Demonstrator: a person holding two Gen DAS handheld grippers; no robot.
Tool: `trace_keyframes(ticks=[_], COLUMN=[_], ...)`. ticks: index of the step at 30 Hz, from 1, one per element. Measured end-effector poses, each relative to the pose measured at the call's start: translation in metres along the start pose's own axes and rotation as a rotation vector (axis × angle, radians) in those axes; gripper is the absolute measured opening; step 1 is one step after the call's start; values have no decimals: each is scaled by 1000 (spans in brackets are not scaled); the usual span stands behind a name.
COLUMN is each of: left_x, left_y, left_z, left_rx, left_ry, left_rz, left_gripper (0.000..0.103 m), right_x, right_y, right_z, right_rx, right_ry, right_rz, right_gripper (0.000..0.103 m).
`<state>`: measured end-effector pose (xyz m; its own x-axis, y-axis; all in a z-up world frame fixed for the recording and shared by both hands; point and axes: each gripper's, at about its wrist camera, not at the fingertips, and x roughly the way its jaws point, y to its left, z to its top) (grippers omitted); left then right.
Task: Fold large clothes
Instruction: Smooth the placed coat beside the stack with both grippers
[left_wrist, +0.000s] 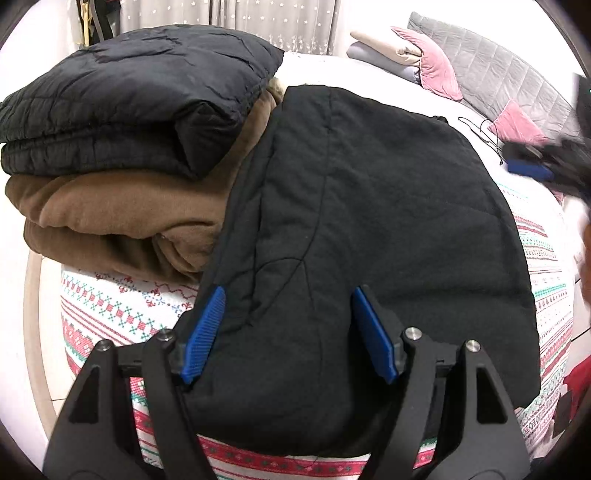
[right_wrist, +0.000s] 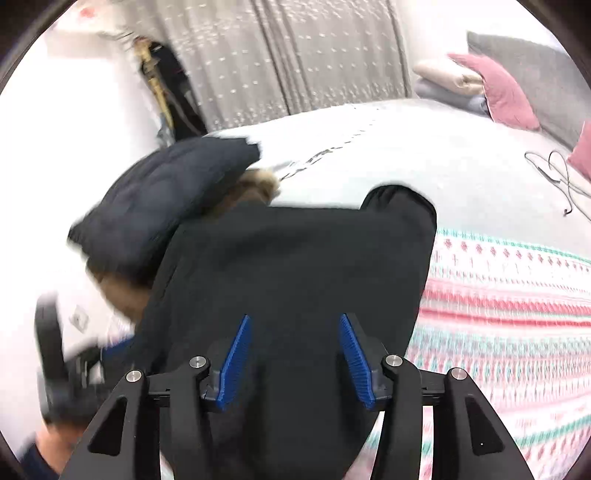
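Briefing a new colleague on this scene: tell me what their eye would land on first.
First, the folded black garment spread over the patterned bedspread, filling the middle of both views, with the open left gripper right over its near edge. Next, at its left, the stack: a black quilted jacket atop a folded brown garment. Pink cushions lie beyond.

Bed (left_wrist: 110, 306) with patterned cover. Pink pillows (left_wrist: 439, 70) against grey headboard (left_wrist: 495, 74). Grey curtain (right_wrist: 295, 55) behind. Thin black cable (right_wrist: 554, 173) on sheet.
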<state>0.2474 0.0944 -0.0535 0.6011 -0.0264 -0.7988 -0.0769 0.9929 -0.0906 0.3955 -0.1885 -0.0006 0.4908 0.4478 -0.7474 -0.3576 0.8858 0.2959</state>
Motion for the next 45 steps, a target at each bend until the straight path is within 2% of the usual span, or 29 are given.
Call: trace_keyframes(ticks=[4, 9, 11, 15, 19, 21, 22, 24, 25, 28, 30, 32, 35, 39, 41, 45], left_x=[-3, 0, 1, 2, 2, 2, 2, 1, -1, -1, -2, 0, 0, 2, 4, 6], left_y=[-2, -1, -2, -4, -2, -2, -2, -2, -2, -1, 1, 3, 4, 4, 7, 12], left_z=[-2, 1, 0, 2, 1, 1, 1, 1, 0, 1, 2, 2, 3, 4, 4, 4], left_rx=[3, 6, 10, 5, -1, -2, -4, -5, -4, 0, 1, -7, -10, -8, -24, -46], left_ry=[6, 5, 5, 8, 9, 10, 10, 9, 8, 3, -1, 6, 10, 14, 21, 31], left_rz=[-4, 5, 11, 11, 2, -1, 0, 4, 5, 16, 26, 19, 21, 21, 0, -30], left_gripper=[74, 74, 74, 74, 74, 74, 74, 75, 75, 75, 75, 75, 76, 78, 79, 79], right_x=[65, 139, 149, 146, 126, 113, 109, 115, 124, 164, 191, 202, 201, 193, 176, 112], right_y=[-27, -26, -22, -29, -4, 15, 36, 71, 85, 105, 101, 93, 86, 94, 99, 91], right_z=[41, 38, 35, 34, 39, 45, 50, 56, 58, 59, 53, 49, 46, 43, 44, 32], right_rx=[55, -17, -42, -6, -68, -61, -81, -149, -178, -199, -169, -126, -96, -138, -131, -89], right_ry=[131, 263, 255, 229, 189, 145, 129, 130, 147, 210, 253, 261, 246, 204, 174, 116], right_rz=[-93, -201, -226, -187, -257, -174, -82, -19, -8, -77, -101, -90, -67, -115, -123, -29], right_gripper=[51, 53, 55, 56, 56, 56, 56, 56, 56, 56, 56, 57, 57, 59, 61, 61])
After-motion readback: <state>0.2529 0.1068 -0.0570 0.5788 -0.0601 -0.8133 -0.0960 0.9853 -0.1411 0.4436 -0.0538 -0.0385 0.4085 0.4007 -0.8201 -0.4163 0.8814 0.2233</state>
